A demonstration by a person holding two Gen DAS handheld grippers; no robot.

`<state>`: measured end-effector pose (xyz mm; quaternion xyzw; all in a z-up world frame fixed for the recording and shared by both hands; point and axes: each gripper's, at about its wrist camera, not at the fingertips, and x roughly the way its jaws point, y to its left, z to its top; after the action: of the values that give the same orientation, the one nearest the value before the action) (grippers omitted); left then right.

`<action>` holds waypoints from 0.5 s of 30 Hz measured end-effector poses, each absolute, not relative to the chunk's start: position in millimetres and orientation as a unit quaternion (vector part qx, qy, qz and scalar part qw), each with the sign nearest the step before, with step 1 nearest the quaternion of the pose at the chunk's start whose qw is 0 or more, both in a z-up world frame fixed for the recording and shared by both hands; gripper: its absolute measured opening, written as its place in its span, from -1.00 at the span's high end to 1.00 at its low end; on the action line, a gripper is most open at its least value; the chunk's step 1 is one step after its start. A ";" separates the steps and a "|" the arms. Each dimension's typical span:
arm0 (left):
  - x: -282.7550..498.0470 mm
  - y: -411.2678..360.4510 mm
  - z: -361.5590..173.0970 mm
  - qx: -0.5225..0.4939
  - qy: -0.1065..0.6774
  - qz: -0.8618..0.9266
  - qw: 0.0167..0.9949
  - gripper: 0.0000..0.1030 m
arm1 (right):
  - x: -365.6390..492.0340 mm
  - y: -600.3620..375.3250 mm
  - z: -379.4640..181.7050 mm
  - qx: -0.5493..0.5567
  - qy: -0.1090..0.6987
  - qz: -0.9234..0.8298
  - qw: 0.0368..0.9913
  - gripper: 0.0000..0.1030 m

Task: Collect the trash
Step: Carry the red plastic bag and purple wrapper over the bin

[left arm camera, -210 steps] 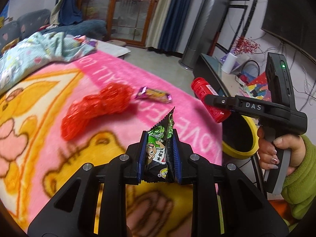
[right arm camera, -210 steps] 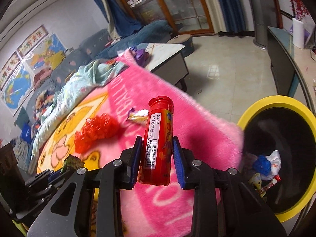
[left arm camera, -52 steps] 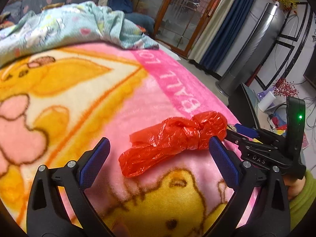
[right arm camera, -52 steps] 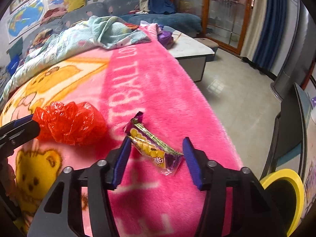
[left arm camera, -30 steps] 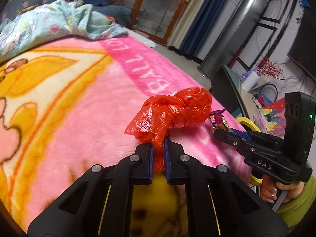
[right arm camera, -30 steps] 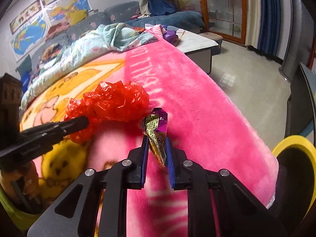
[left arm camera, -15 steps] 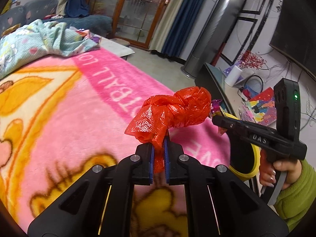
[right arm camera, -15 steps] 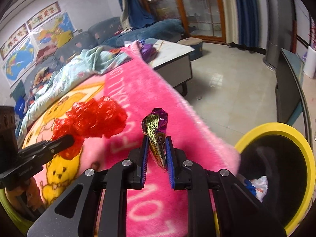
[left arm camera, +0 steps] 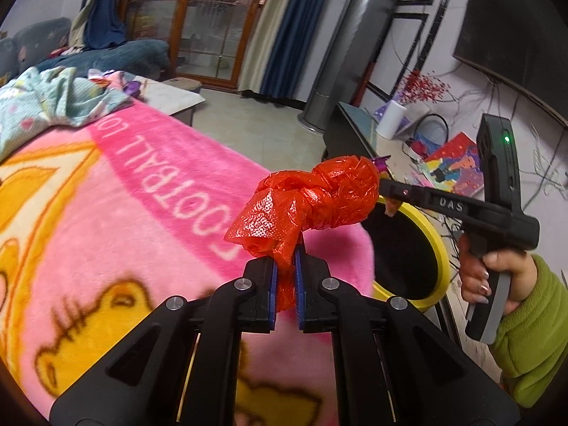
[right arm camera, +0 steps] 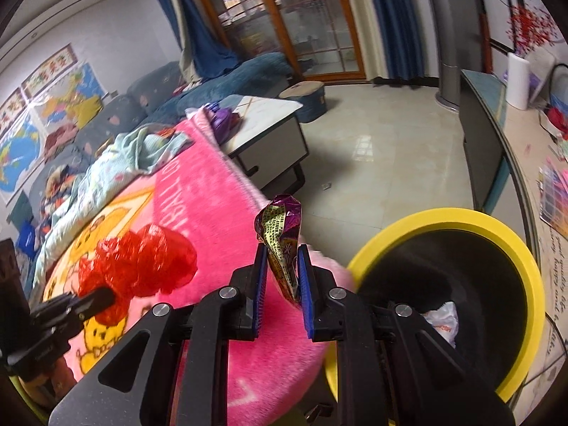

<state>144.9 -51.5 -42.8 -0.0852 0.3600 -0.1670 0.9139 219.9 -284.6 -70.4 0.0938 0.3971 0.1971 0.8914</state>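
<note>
**A:** Status? Biggest stuff first.

**B:** Pink blanket point(left arm camera: 149, 184) with yellow cartoon print and white lettering fills most of both views. A crumpled light-blue cloth point(left arm camera: 46, 106) lies on its far end. Past the blanket's edge is tiled floor, and a low white table point(right arm camera: 269, 127) stands beyond that.

**A:** Bin?

**B:** Yellow-rimmed bin point(right arm camera: 525, 259), black inside, standing on the floor just off the blanket's near corner. In my right view its mouth sits right of and below my fingers. White crumpled trash point(right arm camera: 442, 319) is already in the bottom.

**A:** Left claw?

**B:** My left gripper point(left arm camera: 285, 277) is clenched on the red plastic bag point(left arm camera: 309, 198). The pads pinch its lower tail; the knotted bulk stands up above the fingertips, clear of the blanket. In my left view the bag sits over the blanket's corner with the bin rim just behind it to the right.

**A:** Right claw?

**B:** My right gripper point(right arm camera: 281, 280) is grasping the purple-and-yellow snack wrapper point(right arm camera: 280, 227). It's pinched upright between the blue pads, its top sticking out above them. It hangs over the blanket edge, just left of the bin rim. From the left view the wrapper is mostly hidden behind the red bag; only a purple tip shows.

**A:** The hand?

**B:** The hand point(left arm camera: 490, 269) wraps the right gripper's handle, green sleeve behind it.
</note>
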 end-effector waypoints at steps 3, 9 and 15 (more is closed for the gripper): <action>145.4 -66.7 -43.1 -0.072 0.362 -0.179 0.912 0.93 | 219.7 -298.6 -70.4 0.106 0.396 0.182 0.894 0.68; 145.6 -97.4 -45.0 -0.046 0.366 -0.204 0.907 0.93 | 218.6 -330.4 -72.3 0.136 0.394 0.151 0.896 0.68; 147.5 -124.4 -47.0 -0.023 0.369 -0.226 0.901 0.93 | 216.3 -357.5 -75.1 0.155 0.390 0.126 0.899 0.68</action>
<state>147.5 -124.4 -47.0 -0.0229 0.3694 -0.2256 0.9012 216.3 -357.5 -75.1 0.1553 0.3900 0.1263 0.8988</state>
